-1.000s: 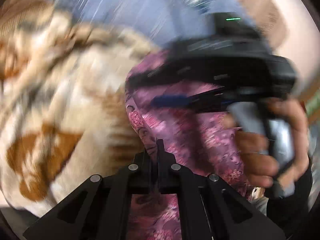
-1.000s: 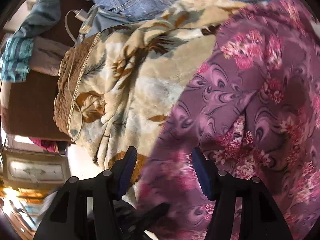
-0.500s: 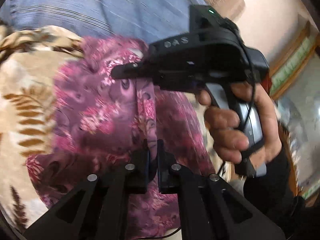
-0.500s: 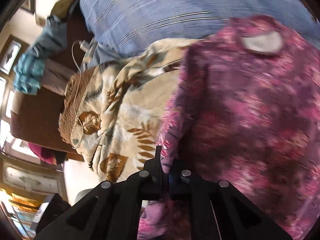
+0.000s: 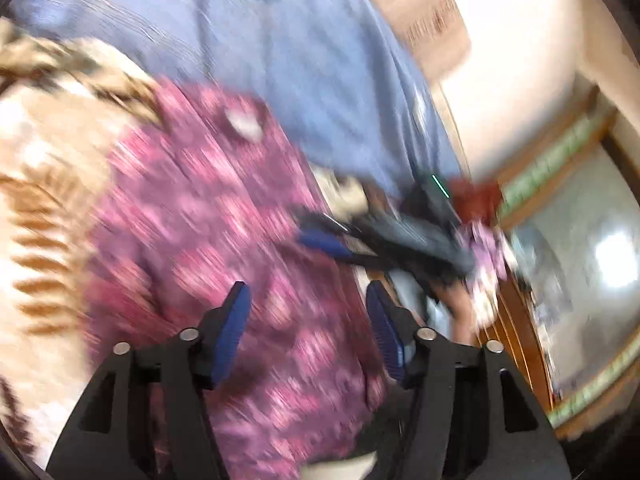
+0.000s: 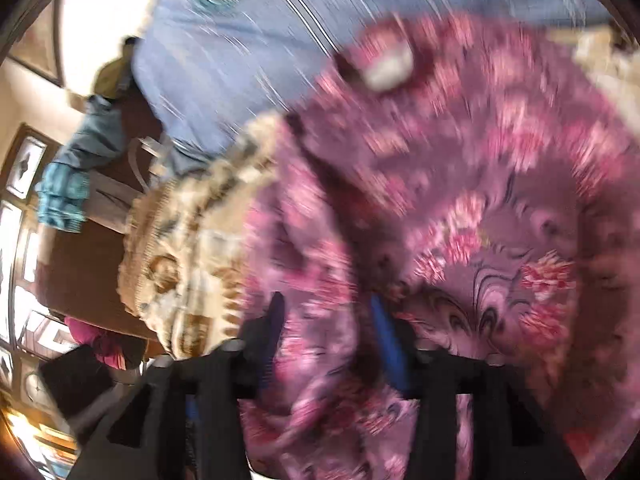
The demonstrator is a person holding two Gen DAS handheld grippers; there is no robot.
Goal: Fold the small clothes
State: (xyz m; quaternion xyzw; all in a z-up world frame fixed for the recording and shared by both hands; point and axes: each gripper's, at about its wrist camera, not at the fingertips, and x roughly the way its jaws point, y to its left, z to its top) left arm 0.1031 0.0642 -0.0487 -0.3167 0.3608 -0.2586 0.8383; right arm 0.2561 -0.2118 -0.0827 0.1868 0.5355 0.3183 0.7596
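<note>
Purple floral garment (image 5: pixel 224 248) lies spread over the beige leaf-print blanket (image 5: pixel 44 184) on the bed, both my left gripper (image 5: pixel 308 320) and right gripper (image 6: pixel 326 332) hovering above it, jaws wide, holding nothing — placed, I judge, for a fresh grasp; heavy blur.

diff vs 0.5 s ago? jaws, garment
Both let go: the left gripper and right gripper, shut on the purple floral-print garment half a second ago, now have jaws apart, fabric loose between them. The right gripper dropped lower in the left view. The garment stays on the beige leaf-pattern blanket, with the blue striped sheet behind.
</note>
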